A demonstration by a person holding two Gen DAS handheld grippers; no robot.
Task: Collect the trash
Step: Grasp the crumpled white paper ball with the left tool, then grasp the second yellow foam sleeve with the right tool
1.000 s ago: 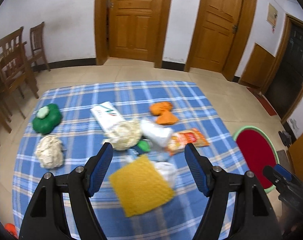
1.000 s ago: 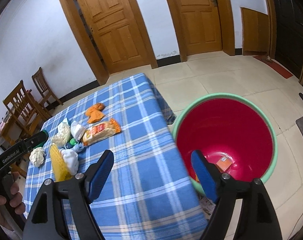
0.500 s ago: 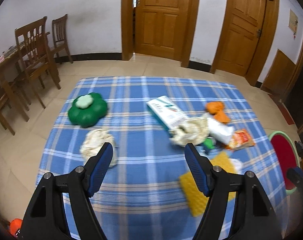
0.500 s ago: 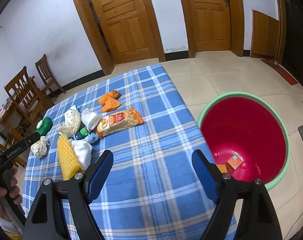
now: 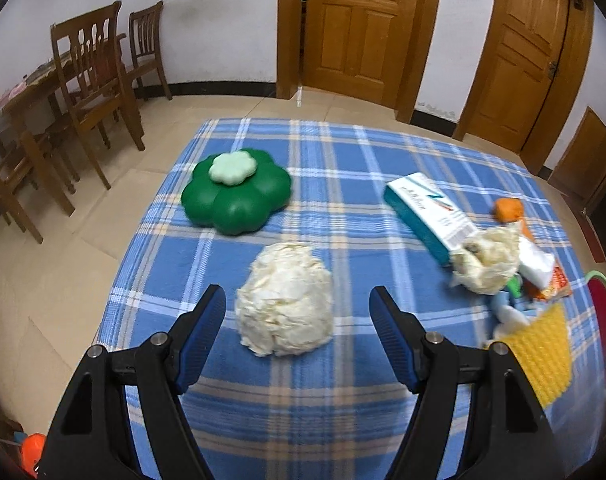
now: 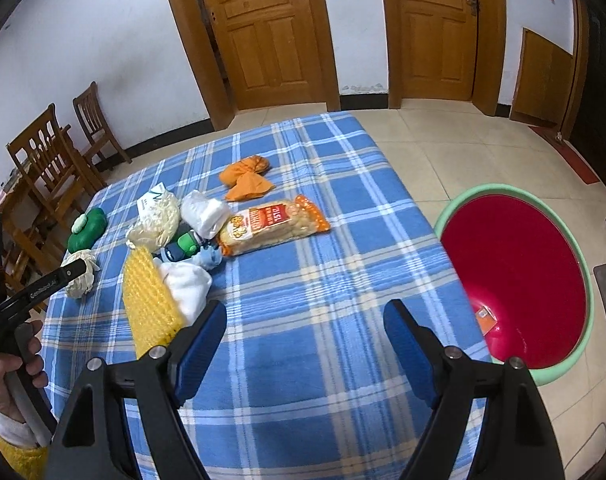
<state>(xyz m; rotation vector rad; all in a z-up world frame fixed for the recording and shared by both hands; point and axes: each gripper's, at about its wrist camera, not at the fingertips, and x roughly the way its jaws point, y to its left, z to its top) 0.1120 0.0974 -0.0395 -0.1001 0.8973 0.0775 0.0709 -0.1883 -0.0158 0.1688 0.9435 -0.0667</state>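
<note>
L gripper [image 5: 297, 320] jaws apart, lower centre, framing paper wad [image 5: 285, 298], no contact. R gripper [image 6: 305, 338] apart, empty. Risk: soft wad squashes, slips from pads; snags plaid cloth [image 5: 343, 152].

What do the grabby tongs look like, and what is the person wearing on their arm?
Both tongs, the left and the right, have black plastic arms shaped like a V, with silver round bolts and ribbed blue pads inside the tips. The right camera sees the left one from the side: it has small white letters, too small to read. The person's hand comes out of a fuzzy yellow sleeve with a white cuff.
</note>
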